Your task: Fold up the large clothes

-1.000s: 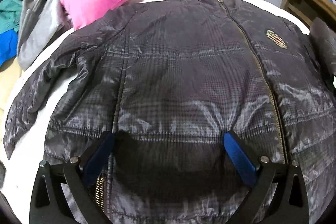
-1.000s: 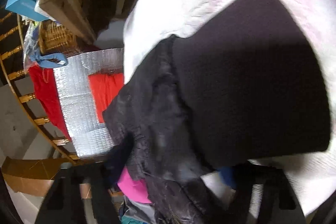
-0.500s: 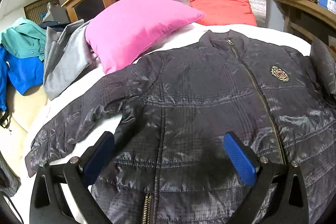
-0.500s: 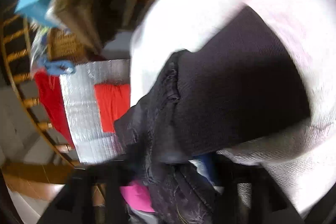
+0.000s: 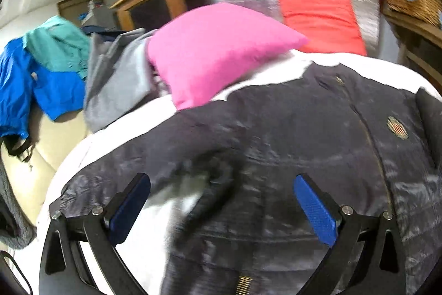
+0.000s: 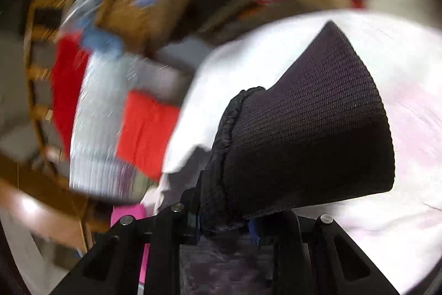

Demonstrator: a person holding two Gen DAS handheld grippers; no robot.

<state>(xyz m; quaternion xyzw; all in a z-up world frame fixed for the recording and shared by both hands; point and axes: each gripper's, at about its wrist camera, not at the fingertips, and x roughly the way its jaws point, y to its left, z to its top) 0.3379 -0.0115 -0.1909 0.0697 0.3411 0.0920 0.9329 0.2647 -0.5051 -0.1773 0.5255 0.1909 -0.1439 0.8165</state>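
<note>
On the white bed (image 5: 265, 76), a dark quilted jacket (image 5: 317, 156) lay front up, zipped, its collar toward twelve o'clock and its chest badge (image 5: 397, 127) out at three o'clock in the left wrist view. A pink pillow (image 5: 218, 51) sat just past the jacket's shoulder at eleven o'clock, with a red cushion (image 5: 320, 21) behind it at one o'clock and a heap of grey, teal and blue clothes (image 5: 55, 73) at nine o'clock. The left gripper (image 5: 221, 209) hung above the jacket's lower left part, its blue pads wide apart and nothing between them.

The right gripper (image 6: 223, 223) had its jaws closing on the jacket's sleeve end: the ribbed knit cuff (image 6: 309, 123) fanned out from between them toward one o'clock, over the white bedding, and the pads looked to be pressing the quilted fabric just behind the cuff seam. That view was badly smeared around the edges.

I judged the step in hand to be the sleeve fold, the first of the folding, with the body still spread flat. The next move seemed to call for carrying that cuff across the chest and laying the sleeve flat, while the free left gripper pinned the body or took the other sleeve. Slippery shell fabric could let the sleeve slide back off.
</note>
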